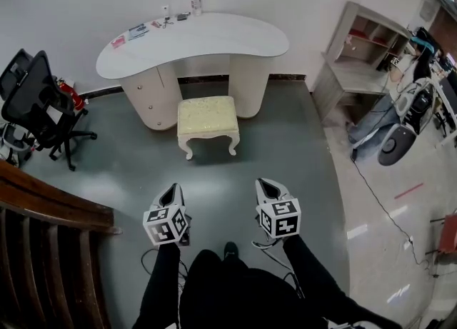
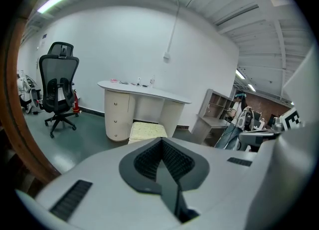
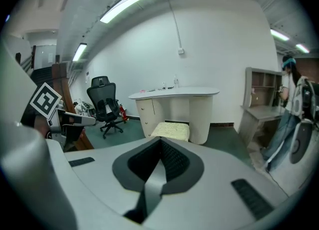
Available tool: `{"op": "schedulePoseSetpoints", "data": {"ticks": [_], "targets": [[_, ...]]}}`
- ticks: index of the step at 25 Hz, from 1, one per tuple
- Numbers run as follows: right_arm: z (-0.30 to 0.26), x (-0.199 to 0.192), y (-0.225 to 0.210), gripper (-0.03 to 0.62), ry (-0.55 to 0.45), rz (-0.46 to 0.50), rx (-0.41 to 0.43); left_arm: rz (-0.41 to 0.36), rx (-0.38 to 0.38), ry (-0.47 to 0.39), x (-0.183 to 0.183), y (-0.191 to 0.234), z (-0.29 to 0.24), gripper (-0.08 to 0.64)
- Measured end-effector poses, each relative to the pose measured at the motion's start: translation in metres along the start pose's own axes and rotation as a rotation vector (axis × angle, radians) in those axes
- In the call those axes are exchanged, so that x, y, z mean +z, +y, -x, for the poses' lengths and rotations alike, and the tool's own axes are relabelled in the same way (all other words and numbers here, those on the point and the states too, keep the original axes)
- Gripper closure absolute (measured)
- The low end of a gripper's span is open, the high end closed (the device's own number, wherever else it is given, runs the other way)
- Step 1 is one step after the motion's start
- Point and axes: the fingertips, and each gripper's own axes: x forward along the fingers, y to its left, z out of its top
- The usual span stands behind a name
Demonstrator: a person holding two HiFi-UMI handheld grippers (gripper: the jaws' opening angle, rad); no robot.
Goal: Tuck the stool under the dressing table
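The stool has a pale yellow cushion and white curved legs. It stands on the floor in front of the white dressing table, its back edge at the table's knee gap. The stool and the table show ahead in the left gripper view, and the stool and the table in the right gripper view. My left gripper and right gripper hang side by side well short of the stool, both shut and empty.
A black office chair stands left of the table. A dark wooden railing runs at the lower left. A grey shelf desk and a person with equipment are at the right. Small items and a bottle lie on the tabletop.
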Motion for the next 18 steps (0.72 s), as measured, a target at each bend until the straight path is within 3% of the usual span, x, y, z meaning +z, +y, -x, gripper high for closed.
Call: {"op": "schedulePoseSetpoints", "data": {"ticks": [12,18], "targets": [[-0.017,0.032,-0.014,0.588,-0.086,0.061,0.000,-0.019,0.044,-0.014,0.024,0.008,-0.025,0.552],[-0.045,0.037,-0.027,0.589,-0.070,0.039,-0.022,-0.044,0.035,0.002,0.032,0.013,-0.057,0.552]]}}
